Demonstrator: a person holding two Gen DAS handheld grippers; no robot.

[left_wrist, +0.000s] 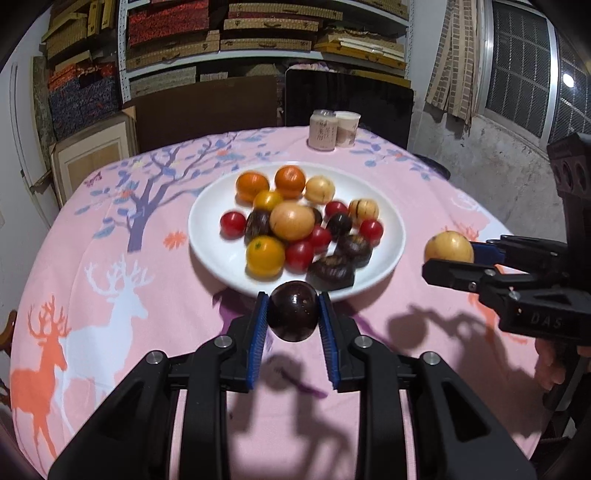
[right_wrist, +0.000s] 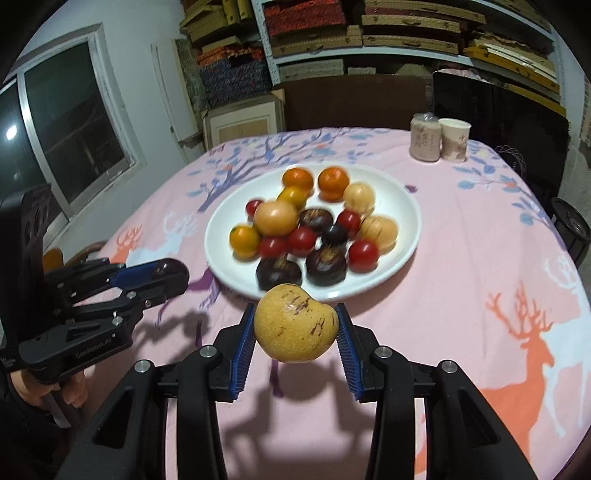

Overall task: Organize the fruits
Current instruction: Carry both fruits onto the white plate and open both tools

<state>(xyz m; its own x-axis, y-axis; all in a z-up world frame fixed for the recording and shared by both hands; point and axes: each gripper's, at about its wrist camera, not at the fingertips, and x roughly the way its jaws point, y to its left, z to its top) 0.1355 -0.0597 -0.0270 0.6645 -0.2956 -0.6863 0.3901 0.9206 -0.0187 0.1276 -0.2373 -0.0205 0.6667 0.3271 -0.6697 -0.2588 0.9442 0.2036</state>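
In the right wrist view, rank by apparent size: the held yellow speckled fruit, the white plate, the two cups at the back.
1. Round white plate, widest by far.
2. Yellow speckled fruit between the right gripper fingers, though nearness inflates it.
3. The lidded pink cup and open paper cup look alike; unranked.

A pink tablecloth (left_wrist: 110, 258) with deer and tree prints is covering the table. Two drink cups (left_wrist: 334, 129) are standing side by side at the far edge, and shelves of patterned boxes (left_wrist: 258, 33) are filling the back wall.
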